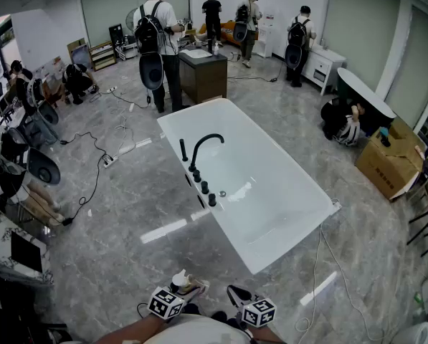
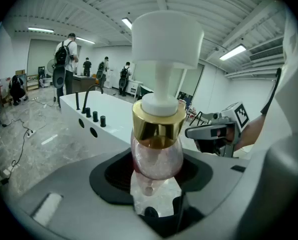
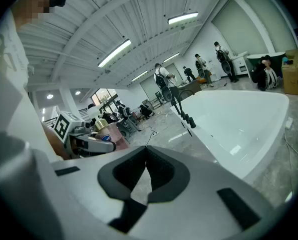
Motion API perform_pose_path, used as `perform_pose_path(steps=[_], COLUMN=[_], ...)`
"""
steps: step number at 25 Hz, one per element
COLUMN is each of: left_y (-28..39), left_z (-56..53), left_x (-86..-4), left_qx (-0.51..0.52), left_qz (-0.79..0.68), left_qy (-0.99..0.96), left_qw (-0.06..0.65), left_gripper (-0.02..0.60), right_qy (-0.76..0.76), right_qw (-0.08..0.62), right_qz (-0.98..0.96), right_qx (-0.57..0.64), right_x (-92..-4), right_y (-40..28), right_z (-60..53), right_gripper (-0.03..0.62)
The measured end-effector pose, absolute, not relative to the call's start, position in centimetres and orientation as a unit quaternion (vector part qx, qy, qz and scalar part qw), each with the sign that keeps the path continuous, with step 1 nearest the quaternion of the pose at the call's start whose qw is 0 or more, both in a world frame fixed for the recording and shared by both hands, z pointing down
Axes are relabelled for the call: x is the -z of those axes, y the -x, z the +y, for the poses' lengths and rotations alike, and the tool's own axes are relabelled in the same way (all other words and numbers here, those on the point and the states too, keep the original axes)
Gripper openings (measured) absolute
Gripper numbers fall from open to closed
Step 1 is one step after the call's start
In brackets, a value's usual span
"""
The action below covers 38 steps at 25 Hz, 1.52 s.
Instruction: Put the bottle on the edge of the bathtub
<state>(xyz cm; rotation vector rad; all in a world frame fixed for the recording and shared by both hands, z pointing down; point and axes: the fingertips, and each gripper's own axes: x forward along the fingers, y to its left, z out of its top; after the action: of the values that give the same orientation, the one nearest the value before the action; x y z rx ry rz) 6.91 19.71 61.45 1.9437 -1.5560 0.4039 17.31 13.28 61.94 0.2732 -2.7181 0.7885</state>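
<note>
Left gripper [image 2: 156, 183] clamped pink translucent bottle [image 2: 157, 156] with gold collar and white pump cap. Right gripper [image 3: 145, 171] sat at 3 o'clock, jaws together, empty. White oblong bathtub [image 1: 172, 130] lay at 12 o'clock.

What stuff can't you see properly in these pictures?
Left gripper view: the bottom of the bottle is sunk between the pads of the left gripper; part of the bathtub is behind the bottle.
Head view: the bottle is tiny, mostly behind the left gripper's marker cube; things on the far dark cabinet are too small.
</note>
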Motion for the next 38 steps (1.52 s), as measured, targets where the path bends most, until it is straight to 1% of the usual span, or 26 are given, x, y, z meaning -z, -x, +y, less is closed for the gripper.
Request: perform_pose_path(steps=[5,17,28,38], left_y=[-6.2,-0.4,3.2,4.6], left_z=[25.0,33.9,37.2,38.4], left_x=[-61.0,-60.4,-60.3,-60.2], left_qx=[-0.149,-0.141,-0.134,-0.109], left_qz=[-0.594,-0.585,-0.586,-0.597], left_qy=[-0.729,-0.742,-0.746,-0.741], left_qw=[0.307,0.296,0.288,0.288], left_gripper=[0.218,0.218,0.218,0.218], right_qy=[-0.09,-0.143,-0.178,-0.184], right_qw=[0.149,0.141,0.153,0.162], right_qz=[-0.947,-0.941,-0.934,-0.932], right_qx=[-0.269,-0.274,-0.27,-0.265], right_x=[-61.2,-60.6,-61.6,-62.0], right_y=[-16.8,-13.8,-12.3,-11.2], right_z=[18.0,26.0,29.6,30.8], right_gripper=[0.006,0.006,0.006,0.006])
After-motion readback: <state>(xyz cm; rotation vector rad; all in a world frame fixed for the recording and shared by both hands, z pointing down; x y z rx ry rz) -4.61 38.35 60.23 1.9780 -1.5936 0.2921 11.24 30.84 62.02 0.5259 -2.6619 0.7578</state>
